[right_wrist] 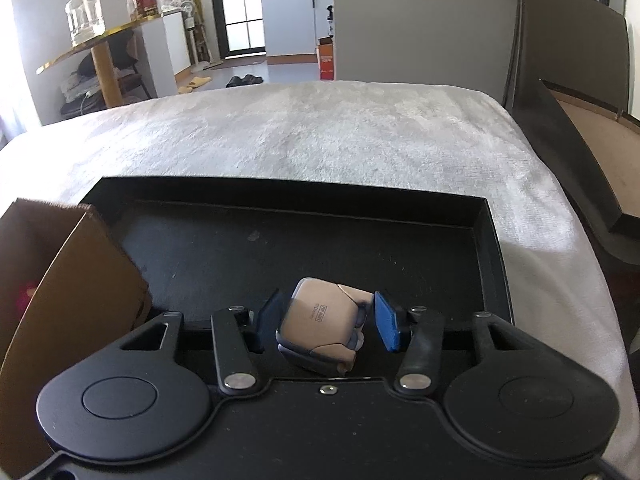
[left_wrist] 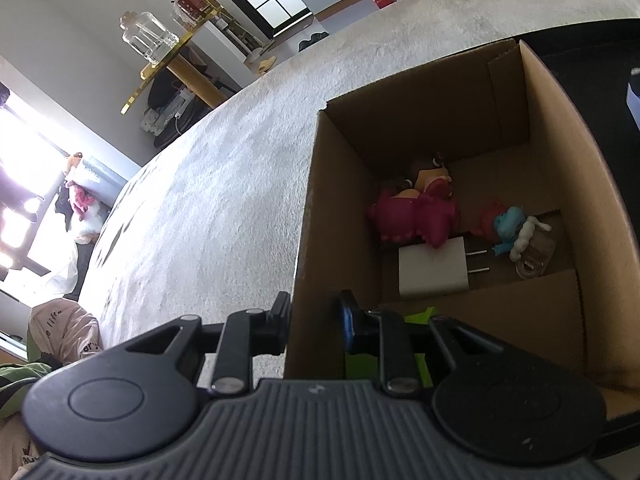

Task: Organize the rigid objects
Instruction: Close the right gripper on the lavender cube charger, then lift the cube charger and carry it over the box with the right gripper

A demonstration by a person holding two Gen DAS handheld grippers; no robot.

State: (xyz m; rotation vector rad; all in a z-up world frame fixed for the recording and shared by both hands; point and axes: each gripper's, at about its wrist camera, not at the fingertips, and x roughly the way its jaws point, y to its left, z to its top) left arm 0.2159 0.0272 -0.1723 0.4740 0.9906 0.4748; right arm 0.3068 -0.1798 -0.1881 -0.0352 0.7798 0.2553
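An open cardboard box point(left_wrist: 568, 168) stands on a white blanket. Inside lie a magenta dragon toy point(left_wrist: 412, 220), a white charger point(left_wrist: 432, 268), a blue and white figure point(left_wrist: 516, 232) and a brown figure point(left_wrist: 430, 172). My left gripper point(left_wrist: 316, 324) straddles the box's near left wall, one finger outside, one inside, closed on the wall. In the right wrist view a beige cube-shaped toy point(right_wrist: 320, 330) lies on a black tray point(right_wrist: 486, 248). My right gripper point(right_wrist: 326, 326) is open, with a finger on each side of the toy. The box point(right_wrist: 68, 280) shows at left.
The white blanket point(right_wrist: 320, 132) covers the bed around the tray and box. A dark headboard or panel point(right_wrist: 568, 100) stands at right. A gold table with a glass jar point(right_wrist: 84, 16) is in the room behind. A green object point(left_wrist: 420, 316) lies in the box's near corner.
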